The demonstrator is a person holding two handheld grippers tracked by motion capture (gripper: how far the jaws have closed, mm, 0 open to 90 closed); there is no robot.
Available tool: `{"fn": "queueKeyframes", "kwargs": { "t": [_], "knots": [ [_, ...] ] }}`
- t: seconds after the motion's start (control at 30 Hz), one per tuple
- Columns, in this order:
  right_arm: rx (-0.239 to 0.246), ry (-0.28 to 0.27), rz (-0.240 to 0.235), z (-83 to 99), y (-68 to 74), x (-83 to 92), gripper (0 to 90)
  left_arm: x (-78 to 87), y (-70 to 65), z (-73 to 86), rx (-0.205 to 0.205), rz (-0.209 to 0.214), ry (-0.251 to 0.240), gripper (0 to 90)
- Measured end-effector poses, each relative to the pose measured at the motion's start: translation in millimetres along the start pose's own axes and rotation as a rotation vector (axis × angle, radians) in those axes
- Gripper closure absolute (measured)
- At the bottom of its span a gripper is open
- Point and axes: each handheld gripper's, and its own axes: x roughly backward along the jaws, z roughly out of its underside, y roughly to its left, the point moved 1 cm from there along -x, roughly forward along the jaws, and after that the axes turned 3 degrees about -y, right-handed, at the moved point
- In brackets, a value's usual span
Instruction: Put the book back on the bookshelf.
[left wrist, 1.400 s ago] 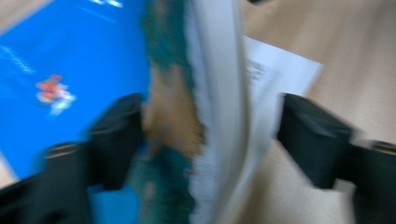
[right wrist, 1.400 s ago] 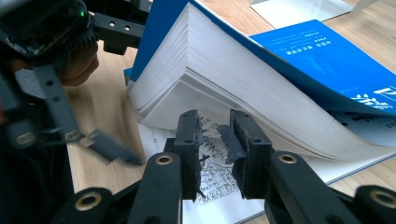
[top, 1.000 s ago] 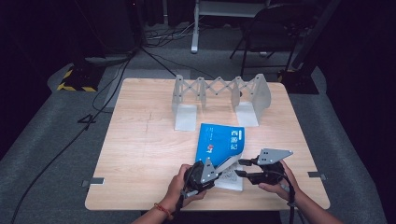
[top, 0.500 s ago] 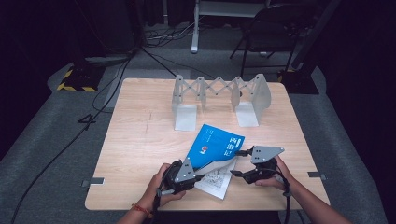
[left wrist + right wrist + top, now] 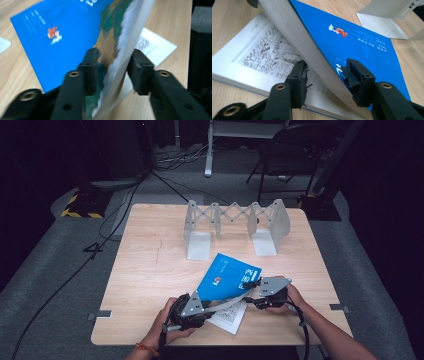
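Book with glossy blue cover (image 5: 226, 277) lies open near the front edge of the pale wooden surface (image 5: 150, 270), cover and front pages lifted. Left tool (image 5: 112, 72), jaws just opening, straddles that lifted sheaf. Right tool (image 5: 325, 75), jaws just closing, brackets the cover's edge; contact cannot be told.

- The left gripper (image 5: 212, 304) sits at the bottom middle of the high view. It is black with a grey three-cornered plate on top.
- The right gripper (image 5: 250, 292) looks the same, black with a grey plate.
- Up close, the jaws are chunky black bars with round brass-coloured screw holes.
- A black cable trails from each one.
- The left wrist wears a thin red-orange band (image 5: 145, 348).
- Both forearms are bare, with no sleeves.
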Motion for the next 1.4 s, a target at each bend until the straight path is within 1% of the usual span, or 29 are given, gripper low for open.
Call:
{"fn": "queueKeyframes", "kwargs": {
  "t": [0.03, 0.07, 0.1, 0.13, 0.2, 0.23, 0.27, 0.3, 0.43, 0.5, 0.53, 0.63, 0.67, 0.77, 0.8, 0.83, 0.93, 1.0, 1.07, 1.13, 1.2, 1.27, 1.3, 1.37, 1.4],
  "knots": [
    [0.019, 0.005, 0.002, 0.3, 1.6, 0.0, 57.2, 0.1, -0.2, 2.2, 0.001, -0.023, 0.022, 54.1],
    [0.026, 0.005, 0.006, 0.3, 2.3, 0.2, 57.5, 0.8, 0.4, 5.0, 0.006, -0.05, 0.043, 49.2],
    [0.027, 0.003, 0.011, 0.1, 2.6, 0.5, 57.8, 2.5, 1.8, 8.4, 0.006, -0.069, 0.056, 48.8],
    [0.03, 0.001, 0.015, -0.3, 3.0, 0.7, 58.1, 4.2, 3.3, 11.5, 0.012, -0.083, 0.061, 47.9],
    [0.028, -0.003, 0.024, -1.4, 4.5, 1.8, 59.2, 5.7, 6.2, 15.7, 0.017, -0.101, 0.054, 47.4],
    [0.034, -0.002, 0.022, -2.0, 5.6, 1.5, 60.4, 5.3, 7.4, 16.2, 0.0, -0.113, 0.061, 47.2],
    [0.042, 0.003, 0.022, -3.0, 7.4, 1.6, 61.6, 4.5, 8.5, 16.3, -0.027, -0.127, 0.072, 47.2],
    [0.044, 0.004, 0.022, -4.0, 8.8, 2.0, 62.5, 4.1, 10.1, 16.3, -0.033, -0.131, 0.074, 48.5],
    [0.045, 0.006, 0.035, -7.7, 13.7, 5.8, 66.3, 2.0, 24.2, 15.0, -0.021, -0.119, 0.057, 53.9],
    [0.036, 0.004, 0.042, -8.1, 15.2, 8.8, 68.0, -1.5, 31.4, 13.0, -0.022, -0.111, 0.05, 55.6],
    [0.033, 0.005, 0.048, -8.1, 16.2, 10.7, 68.8, -3.6, 34.7, 11.4, -0.03, -0.108, 0.05, 55.8],
    [0.045, 0.017, 0.076, -8.1, 20.3, 16.0, 70.9, -10.9, 43.3, 6.4, -0.044, -0.097, 0.049, 56.1],
    [0.042, 0.017, 0.078, -7.5, 20.4, 17.4, 71.5, -13.3, 46.0, 4.7, -0.052, -0.095, 0.049, 56.2],
    [0.036, 0.026, 0.1, -6.8, 20.9, 20.2, 72.8, -20.0, 56.6, -1.1, -0.051, -0.084, 0.054, 56.3],
    [0.036, 0.026, 0.1, -6.8, 20.9, 20.2, 72.8, -20.0, 56.6, -1.1, -0.051, -0.084, 0.054, 56.2],
    [0.031, 0.028, 0.108, -7.1, 20.3, 20.6, 73.3, -23.1, 60.7, -3.2, -0.048, -0.088, 0.052, 56.2],
    [0.019, 0.032, 0.123, -8.5, 18.7, 20.7, 74.0, -25.0, 64.7, -6.4, -0.041, -0.084, 0.065, 55.5],
    [0.011, 0.036, 0.116, -9.4, 17.1, 20.8, 74.1, -23.9, 60.9, -6.5, -0.034, -0.107, 0.068, 55.0],
    [0.013, 0.043, 0.11, -10.8, 15.9, 20.6, 74.0, -22.1, 54.7, -8.9, -0.015, -0.091, 0.047, 51.3],
    [0.017, 0.046, 0.106, -11.2, 15.8, 20.3, 73.9, -21.1, 46.0, -16.1, -0.023, -0.08, 0.024, 46.8],
    [0.019, 0.053, 0.1, -11.5, 15.7, 20.0, 73.8, -22.3, 38.2, -25.1, -0.032, -0.083, 0.011, 42.8],
    [0.024, 0.055, 0.099, -11.6, 15.8, 20.0, 73.8, -26.3, 28.4, -37.0, -0.053, -0.074, -0.002, 38.7],
    [0.023, 0.055, 0.099, -11.5, 15.9, 19.9, 73.8, -29.0, 22.3, -43.0, -0.071, -0.079, -0.008, 38.3],
    [0.024, 0.055, 0.098, -11.3, 16.1, 19.9, 73.7, -34.0, 14.3, -50.4, -0.088, -0.07, -0.021, 38.3],
    [0.022, 0.051, 0.096, -10.9, 15.5, 19.9, 73.6, -38.0, 10.0, -53.4, -0.11, -0.085, -0.015, 39.7]
  ]
}}
